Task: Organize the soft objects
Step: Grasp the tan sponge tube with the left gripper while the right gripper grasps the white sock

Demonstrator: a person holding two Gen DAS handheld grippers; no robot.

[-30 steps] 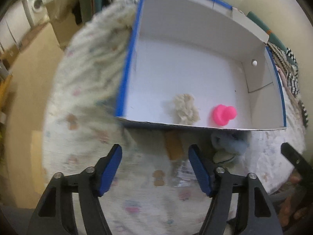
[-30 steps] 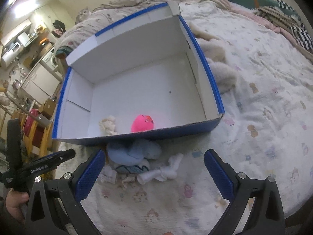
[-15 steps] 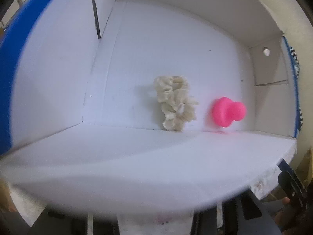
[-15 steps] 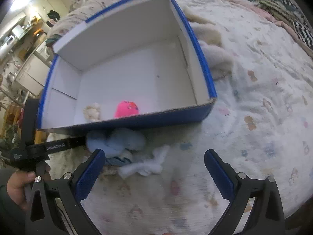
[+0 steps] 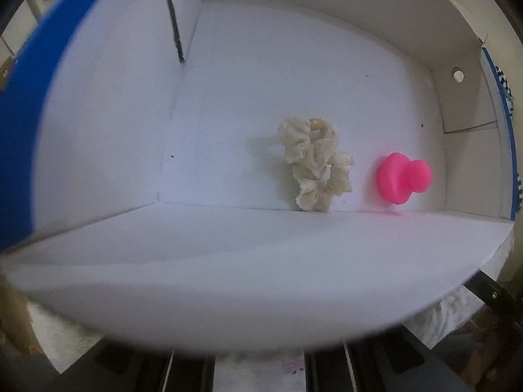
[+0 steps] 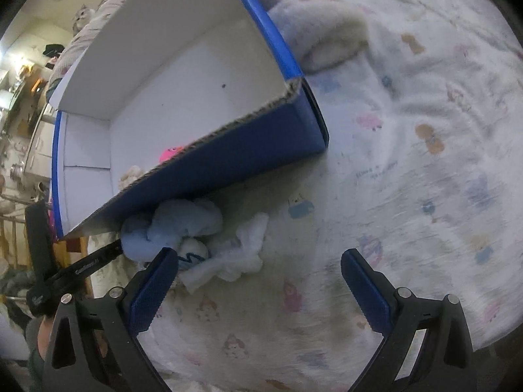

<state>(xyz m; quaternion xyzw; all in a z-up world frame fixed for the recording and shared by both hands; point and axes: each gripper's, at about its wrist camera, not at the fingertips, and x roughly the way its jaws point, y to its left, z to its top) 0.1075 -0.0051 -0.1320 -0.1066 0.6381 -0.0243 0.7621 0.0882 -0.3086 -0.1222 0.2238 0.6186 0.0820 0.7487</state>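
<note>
A blue cardboard box (image 6: 278,49) with white inside walls (image 5: 261,261) stands on the bed. It holds a cream scrunchie (image 5: 313,170) and a pink soft toy (image 5: 403,178). Outside its near wall lie a light blue plush (image 6: 176,225), a small white item with a blue mark (image 6: 193,253) and a crumpled white cloth (image 6: 235,254). My left gripper (image 6: 116,246) reaches in low beside the blue plush. The box wall hides its fingertips in its own view, so I cannot tell what it has. My right gripper (image 6: 258,261) hangs open over the sheet, its left finger (image 6: 153,290) by the white cloth.
A patterned white bedsheet (image 6: 425,163) covers the bed. A cream fleece blanket (image 6: 320,32) is bunched against the box's far right side. A person's hand (image 6: 42,336) holds the left gripper at the bed's left edge, with furniture beyond.
The left gripper dropped close to the box front, and its open fingers vanished behind the near wall. The right gripper sank and rolled, so plush and cloth now sit nearer its left finger.
</note>
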